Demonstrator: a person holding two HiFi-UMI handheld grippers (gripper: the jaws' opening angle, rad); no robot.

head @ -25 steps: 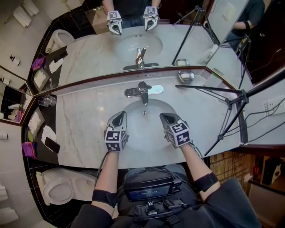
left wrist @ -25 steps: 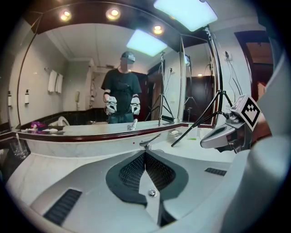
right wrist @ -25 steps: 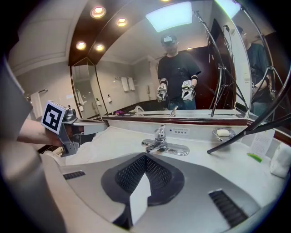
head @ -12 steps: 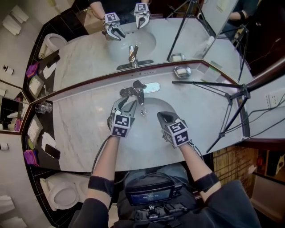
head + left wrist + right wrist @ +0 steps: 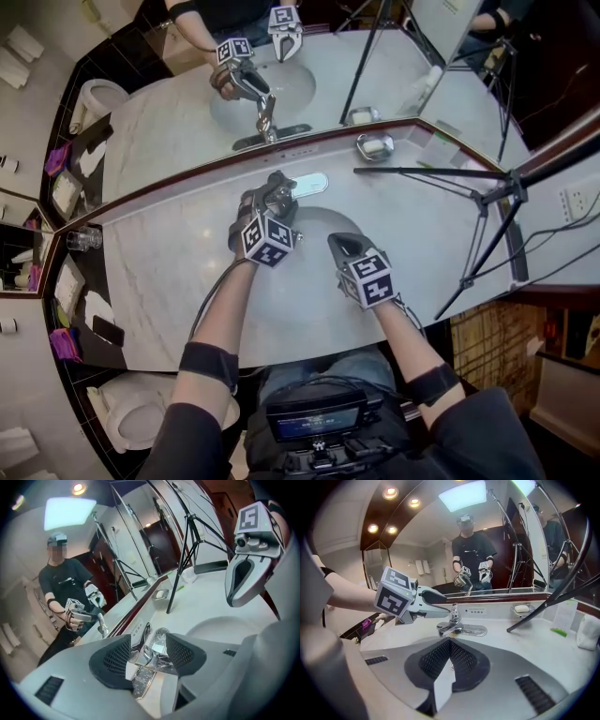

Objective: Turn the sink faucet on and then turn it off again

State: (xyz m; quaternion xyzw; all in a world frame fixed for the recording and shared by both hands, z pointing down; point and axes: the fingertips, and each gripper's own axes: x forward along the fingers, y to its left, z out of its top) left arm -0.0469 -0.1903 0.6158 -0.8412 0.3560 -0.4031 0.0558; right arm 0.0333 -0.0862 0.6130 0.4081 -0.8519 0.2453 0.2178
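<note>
The chrome faucet (image 5: 151,645) stands behind the white sink basin (image 5: 314,234) on its oval base plate (image 5: 312,183). My left gripper (image 5: 268,197) reaches over the basin to it. Its jaws have just been opening and now stand open on either side of the faucet's lever, with a gap at each pad. In the left gripper view the lever sits between the mesh pads (image 5: 117,656). My right gripper (image 5: 339,244) hovers over the basin's right side, shut and empty. From the right gripper view (image 5: 450,656) I see the faucet (image 5: 453,624) ahead and the left gripper (image 5: 440,609) beside it.
A soap dish (image 5: 373,146) sits at the back right by the mirror (image 5: 281,75). Black tripod legs (image 5: 431,173) cross the counter's right half. A glass (image 5: 82,239) stands at the far left. The marble counter (image 5: 169,272) surrounds the basin.
The left gripper has moved from over the basin's front forward to the faucet, rolled, and its jaws have opened around the lever. The right gripper has stayed almost in place.
</note>
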